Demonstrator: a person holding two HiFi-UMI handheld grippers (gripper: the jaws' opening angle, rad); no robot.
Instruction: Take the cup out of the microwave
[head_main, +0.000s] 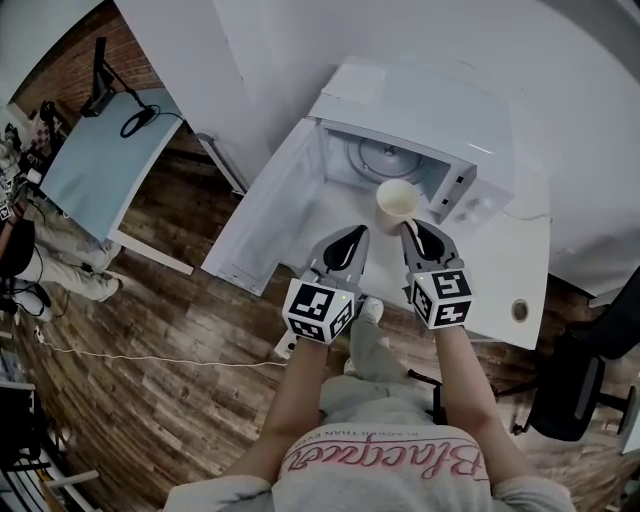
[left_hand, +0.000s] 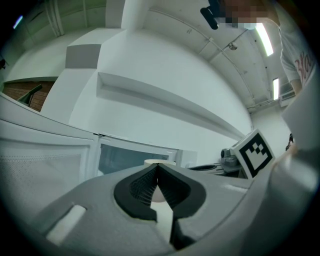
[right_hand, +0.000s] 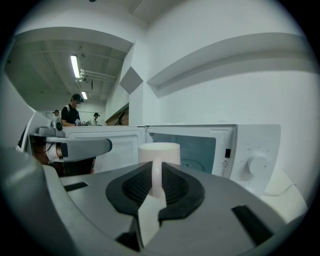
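Cup (head_main: 397, 203) hangs just outside microwave (head_main: 420, 110) mouth. Right gripper (head_main: 412, 230) jaws are part-closed, pinching only its thin handle (right_hand: 156, 180). Left gripper (head_main: 357, 233) jaws are together, empty. Risk: cup pivots or slips in that narrow pinch and drops or clips the microwave front.

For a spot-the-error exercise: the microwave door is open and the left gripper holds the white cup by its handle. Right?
No. The right gripper holds the cup by its handle, as the right gripper view shows. The microwave door is open.
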